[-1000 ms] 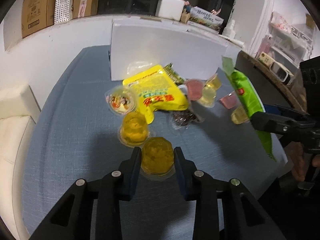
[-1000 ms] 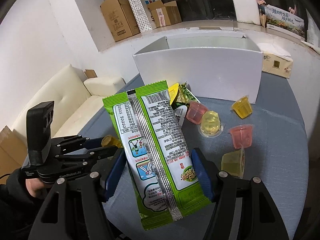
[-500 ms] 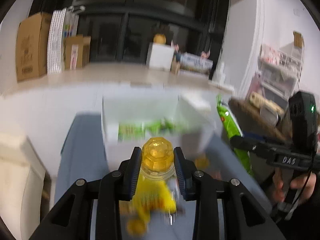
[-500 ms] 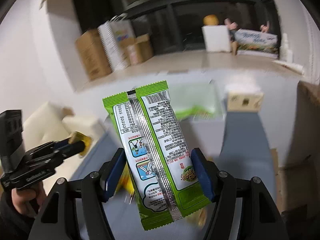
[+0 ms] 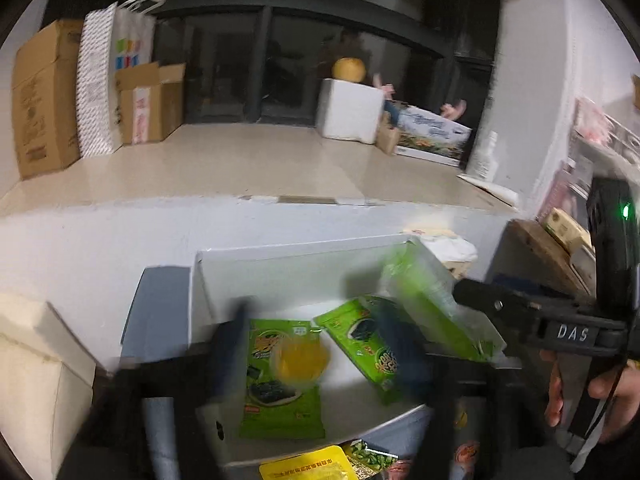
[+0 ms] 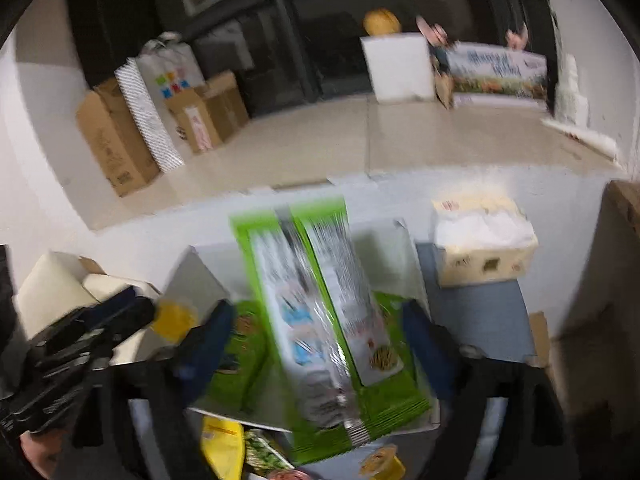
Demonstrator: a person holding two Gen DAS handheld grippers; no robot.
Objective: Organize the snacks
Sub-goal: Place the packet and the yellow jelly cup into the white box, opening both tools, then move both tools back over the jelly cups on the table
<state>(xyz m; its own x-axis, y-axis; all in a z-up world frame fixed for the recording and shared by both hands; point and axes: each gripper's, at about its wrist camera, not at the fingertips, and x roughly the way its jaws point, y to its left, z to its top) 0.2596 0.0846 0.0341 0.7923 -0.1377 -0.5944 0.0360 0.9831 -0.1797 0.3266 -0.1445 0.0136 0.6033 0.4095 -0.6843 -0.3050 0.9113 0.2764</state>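
Drop step: over the white box (image 5: 224,280), both tools, left (image 5: 312,344) and right (image 6: 320,340), have just been opening, released; jelly cup (image 5: 300,360) and green packet (image 6: 320,312) falling inside; next, fetch bench snacks beside the box.

White box (image 5: 280,268): matt cardboard, smooth walls. Green snack packs (image 5: 280,380): glossy plastic film. Long green pack (image 6: 320,312): shiny foil-like back seam, crinkled. Jelly cup (image 5: 300,360): clear yellow plastic. Table cover (image 6: 480,320): blue-grey woven cloth, matt. Brown boxes (image 5: 44,96): plain corrugated cardboard. Tissue pack (image 6: 484,240): thin crinkly plastic wrap.
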